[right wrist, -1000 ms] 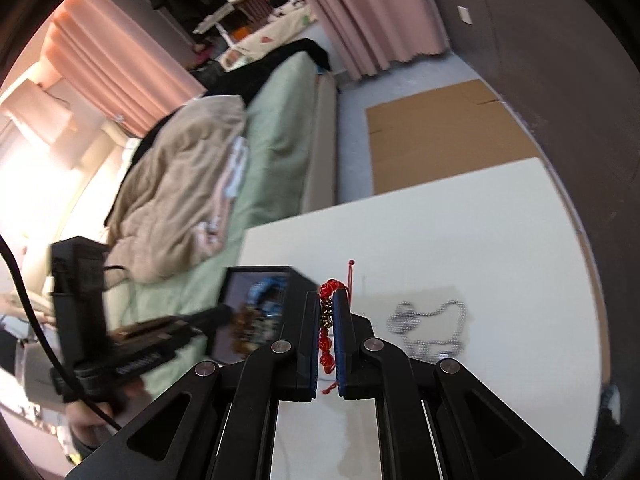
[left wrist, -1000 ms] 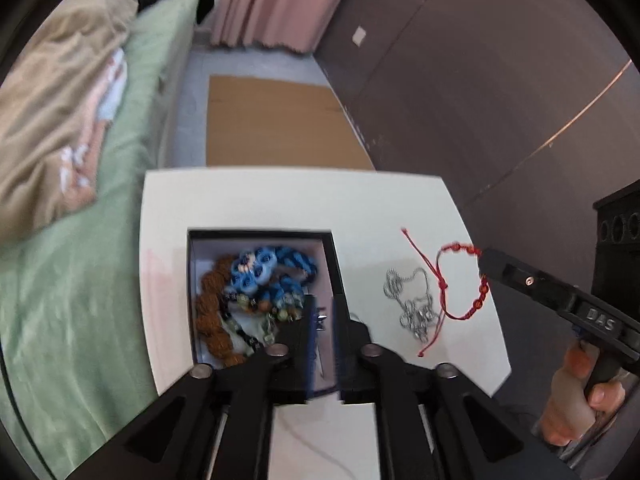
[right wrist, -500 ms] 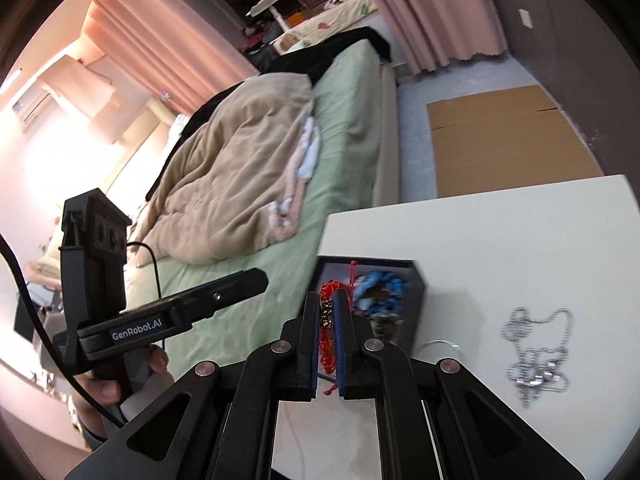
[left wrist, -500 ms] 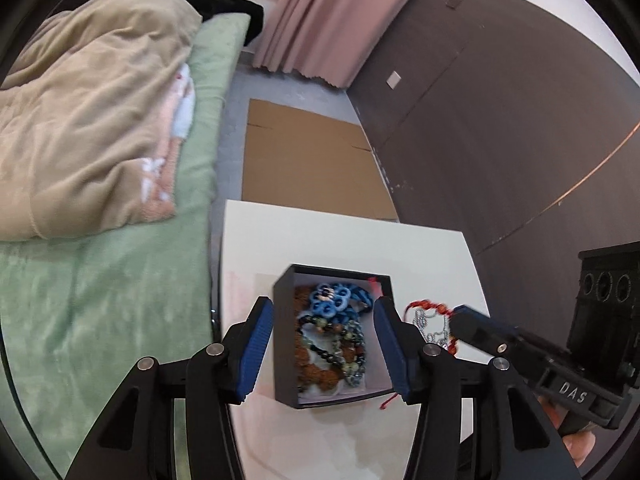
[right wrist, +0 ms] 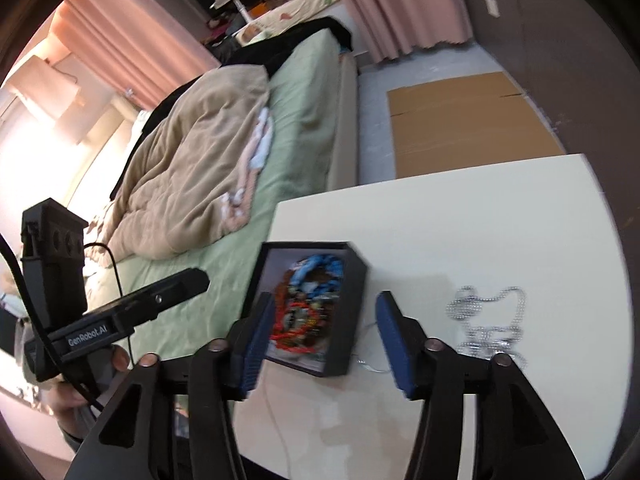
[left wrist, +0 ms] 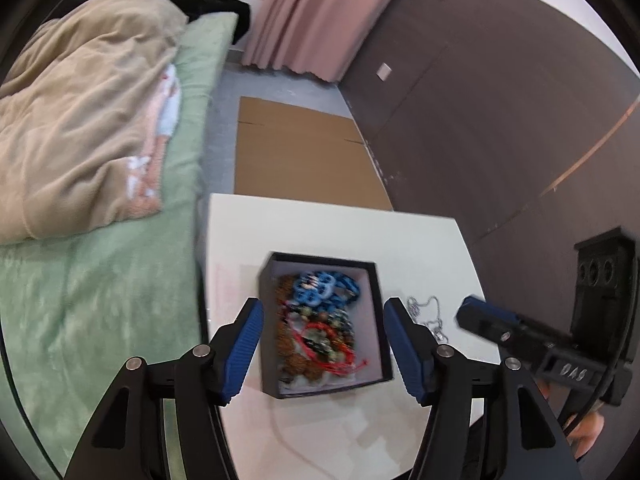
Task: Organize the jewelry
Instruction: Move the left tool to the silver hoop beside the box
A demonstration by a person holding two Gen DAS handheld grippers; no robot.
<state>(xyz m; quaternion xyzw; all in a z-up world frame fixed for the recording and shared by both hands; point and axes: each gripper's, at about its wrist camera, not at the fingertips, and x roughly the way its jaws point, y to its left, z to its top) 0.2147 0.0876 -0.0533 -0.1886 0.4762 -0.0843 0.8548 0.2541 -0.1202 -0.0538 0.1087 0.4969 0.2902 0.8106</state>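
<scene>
A black jewelry box [left wrist: 378, 320] [right wrist: 354, 300] sits on the white table [left wrist: 320, 228] [right wrist: 480, 220], holding blue, brown and dark bead pieces. A red bead bracelet [left wrist: 328, 344] [right wrist: 294, 326] lies on top of them in the box. A silver chain [right wrist: 490, 320] [left wrist: 426, 314] lies on the table to the right of the box. My left gripper [left wrist: 324, 350] is open and empty, above the box with a finger on each side. My right gripper [right wrist: 324, 340] is open and empty, above the box's near right corner.
A green bed [left wrist: 100, 280] with a beige blanket [left wrist: 80, 120] runs along the table's left edge. Flat cardboard [left wrist: 296, 148] lies on the floor beyond the table. A dark brown wall [left wrist: 500, 100] stands at the right. A thin white cord [right wrist: 276, 408] lies on the table's near part.
My right gripper carried the red bracelet over the box, opened and let it go; the bracelet now lies in the box. My left gripper opened and stays over the box.
</scene>
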